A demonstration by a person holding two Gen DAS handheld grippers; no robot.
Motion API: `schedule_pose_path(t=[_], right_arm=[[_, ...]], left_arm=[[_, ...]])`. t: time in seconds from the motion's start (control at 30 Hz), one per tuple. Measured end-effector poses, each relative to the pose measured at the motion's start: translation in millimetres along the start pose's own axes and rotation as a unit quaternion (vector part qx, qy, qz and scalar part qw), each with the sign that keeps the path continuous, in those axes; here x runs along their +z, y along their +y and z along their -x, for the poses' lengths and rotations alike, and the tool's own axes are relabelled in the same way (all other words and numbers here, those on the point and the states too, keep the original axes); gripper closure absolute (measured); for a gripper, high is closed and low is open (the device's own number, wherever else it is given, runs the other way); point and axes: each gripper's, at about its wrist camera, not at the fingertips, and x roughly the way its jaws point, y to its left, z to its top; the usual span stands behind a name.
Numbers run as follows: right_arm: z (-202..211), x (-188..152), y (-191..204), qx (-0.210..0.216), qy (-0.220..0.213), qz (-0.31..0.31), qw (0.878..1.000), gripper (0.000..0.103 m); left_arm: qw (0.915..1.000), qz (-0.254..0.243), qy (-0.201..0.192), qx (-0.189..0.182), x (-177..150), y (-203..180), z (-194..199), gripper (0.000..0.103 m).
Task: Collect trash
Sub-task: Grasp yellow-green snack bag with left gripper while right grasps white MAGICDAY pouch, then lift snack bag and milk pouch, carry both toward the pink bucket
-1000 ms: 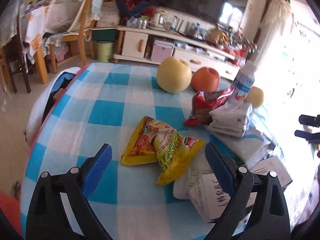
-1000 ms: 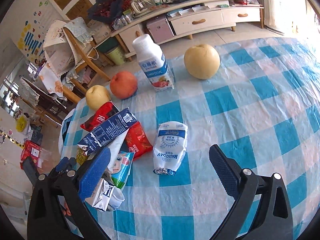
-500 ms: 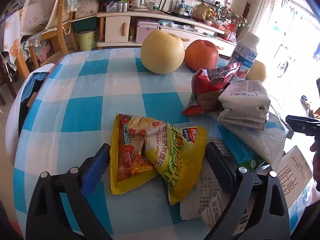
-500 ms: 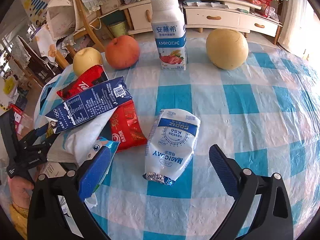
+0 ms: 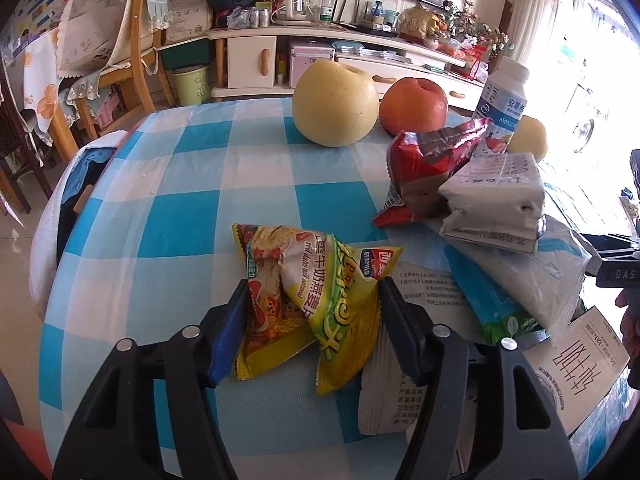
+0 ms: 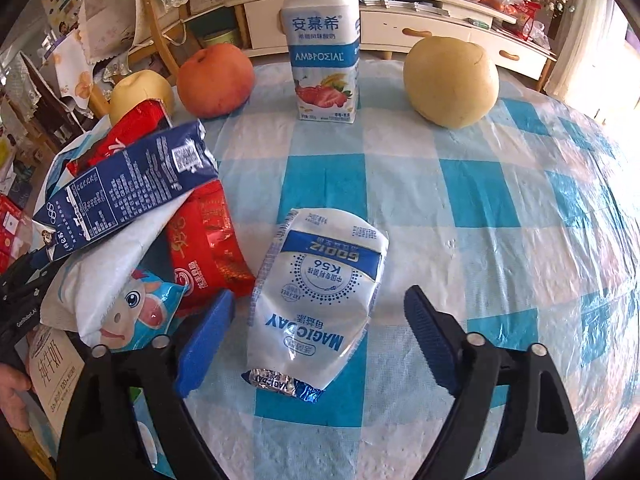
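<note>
Left wrist view only: yellow oatmeal wrapper [image 5: 316, 304] flat on the checked worktop [image 5: 168, 208], printed paper slips [image 5: 400, 372] beside and under it, right-hand tool poking in at the right edge. Right wrist view only: white Magicday pouch [image 6: 320, 292] lying alone on a blue square, blue milk carton [image 6: 128, 188] tilted atop the trash heap at left, cartoon-cow wrapper [image 6: 136, 312] under it, a hand [image 6: 12, 392] at lower left. Both views: two yellow pears, one red apple [image 6: 216, 80], one upright yogurt bottle [image 6: 324, 52], red snack bag [image 5: 432, 164]. Count of loose wrappers apart from the heap: two, one per tool. Left gripper [image 5: 312, 316] tilted steeply down, jaws closing, both pads touching the sides of the yellow oatmeal wrapper, grip looks just made. Right gripper [image 6: 320, 328] pointed steeply down over the white Magicday pouch, jaws closing but not clamped, pouch between them, left pad just beside it, right pad clear with a gap.
</note>
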Motion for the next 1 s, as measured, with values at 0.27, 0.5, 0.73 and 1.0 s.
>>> schedule_pose_path(t=[0.27,0.5,0.73,1.0], right_arm=[[-3.1,-1.5,6.7,-0.019,-0.002,0.027,0.999,0.038],[-3.4,-3.0,6.9,-0.026,-0.001,0.038,0.999,0.042],[8.8,-7.4,3.6,-0.020,-0.008,0.031,0.999,0.042],[46.7,-14.0,-1.8,0.006,-0.041,0.011,0.999,0.042]], left_arm=[[0.9997,0.026,0.000,0.001,-7.0,1.8,9.4,0.045],[0.9978,0.066,-0.006,0.007,-19.7,10.5,23.4,0.046],[0.9953,0.094,-0.023,0.005,-37.2,14.6,45.1,0.046],[0.9906,0.126,-0.053,0.002,-59.0,18.4,76.0,0.046]])
